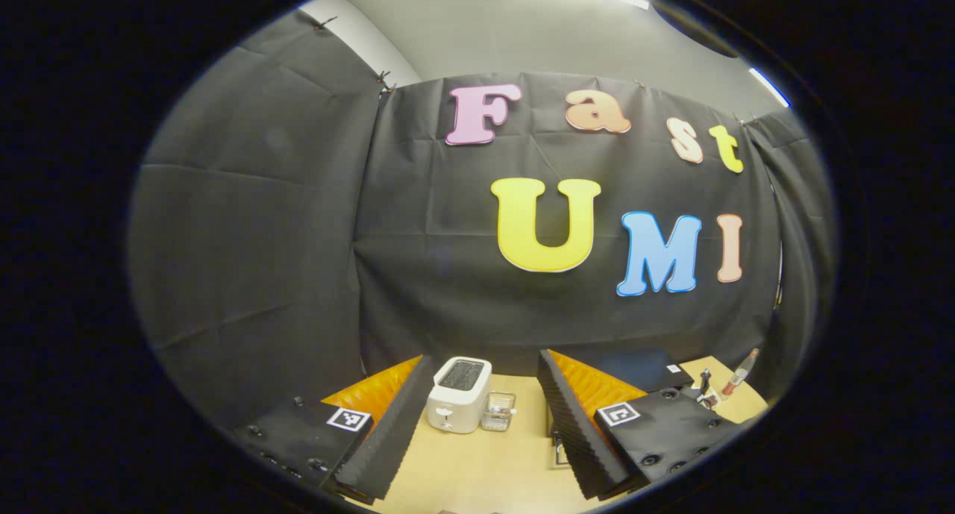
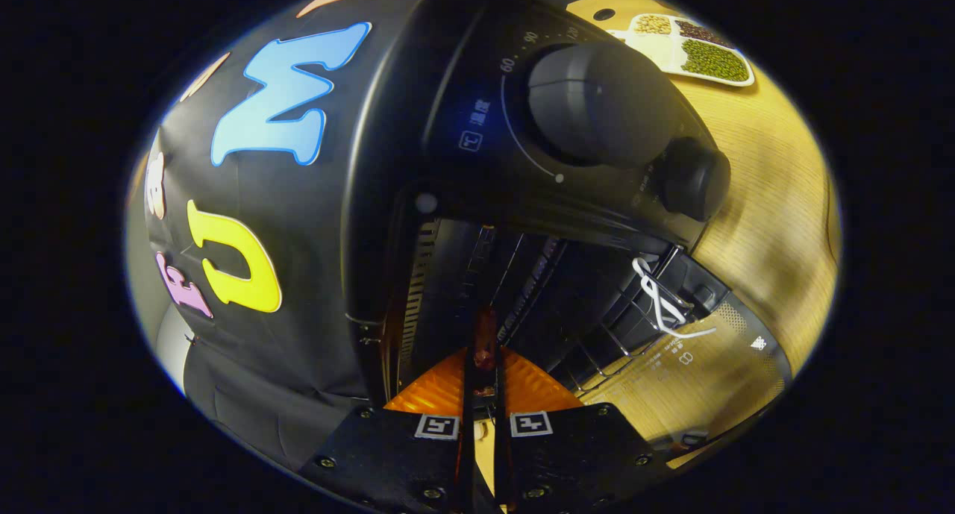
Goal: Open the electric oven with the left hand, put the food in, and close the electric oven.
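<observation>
Right gripper point(image 2: 483, 383) fingers nearly closed, clamping thin reddish food piece point(image 2: 485, 342), aimed into open oven point(image 2: 448, 126) cavity, door point(image 2: 701, 365) dropped down so path is free. Left gripper point(image 1: 485, 424) spread wide, empty, held back over table point(image 1: 485, 469) near toaster point(image 1: 459, 395), probably waiting to close door.

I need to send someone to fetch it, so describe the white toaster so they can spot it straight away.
Look at the wooden table in front of the black cloth wall. The toaster stands near the table's back edge, by the wall. It is a rounded white box with a dark slot on top, and right beside it sits a smaller clear container.
</observation>
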`<state>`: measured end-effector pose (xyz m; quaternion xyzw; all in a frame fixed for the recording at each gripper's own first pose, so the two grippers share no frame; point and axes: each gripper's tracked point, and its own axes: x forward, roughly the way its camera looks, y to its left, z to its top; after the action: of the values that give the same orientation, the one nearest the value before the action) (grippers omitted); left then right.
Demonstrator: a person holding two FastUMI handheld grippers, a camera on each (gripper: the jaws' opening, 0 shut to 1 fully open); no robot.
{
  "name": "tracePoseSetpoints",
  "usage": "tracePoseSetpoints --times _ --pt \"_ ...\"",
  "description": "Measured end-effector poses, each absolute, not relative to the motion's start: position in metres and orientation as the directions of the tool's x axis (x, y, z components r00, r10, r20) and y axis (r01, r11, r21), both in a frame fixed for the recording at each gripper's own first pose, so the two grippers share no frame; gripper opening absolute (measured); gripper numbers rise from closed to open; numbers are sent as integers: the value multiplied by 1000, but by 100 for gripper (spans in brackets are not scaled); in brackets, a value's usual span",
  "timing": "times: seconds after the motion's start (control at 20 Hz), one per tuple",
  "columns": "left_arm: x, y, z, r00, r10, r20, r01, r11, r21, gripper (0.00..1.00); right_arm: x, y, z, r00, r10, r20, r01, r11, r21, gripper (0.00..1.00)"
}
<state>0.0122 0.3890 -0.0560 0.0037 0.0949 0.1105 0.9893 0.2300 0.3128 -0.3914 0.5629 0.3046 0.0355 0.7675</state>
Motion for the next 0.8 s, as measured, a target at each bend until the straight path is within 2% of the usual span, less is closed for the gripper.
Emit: tracePoseSetpoints --times 0.15,0.25,0.3,0.35,0.4,0.5,0.6,0.8 --pt "17 390 -59 959 208 -191 -209 978 16 100 235 309 -402 805 339 -486 337 414 846 13" --pt "23 387 -61 962 195 -189 -197 980 12 100 230 301 -410 778 294 -555 373 494 785 18" --pt "26 384 -62 964 188 -188 -190 982 7 100 228 298 -416 762 282 -583 388 523 759 23" --pt "29 381 -62 966 181 -187 -184 983 3 100 227 298 -415 759 282 -587 381 539 751 19" --pt "31 377 -62 967 175 -188 -179 984 -3 100 226 295 -415 751 273 -601 381 565 732 37" --pt "33 368 -65 969 159 -191 -164 986 -12 100 218 293 -409 739 267 -619 360 619 698 52" --pt "37 358 -68 971 145 -192 -152 988 -18 100 206 289 -405 721 252 -646 353 669 655 59" --pt "43 331 -68 977 105 -186 -114 993 -40 100 184 276 -375 738 221 -637 271 769 580 59"
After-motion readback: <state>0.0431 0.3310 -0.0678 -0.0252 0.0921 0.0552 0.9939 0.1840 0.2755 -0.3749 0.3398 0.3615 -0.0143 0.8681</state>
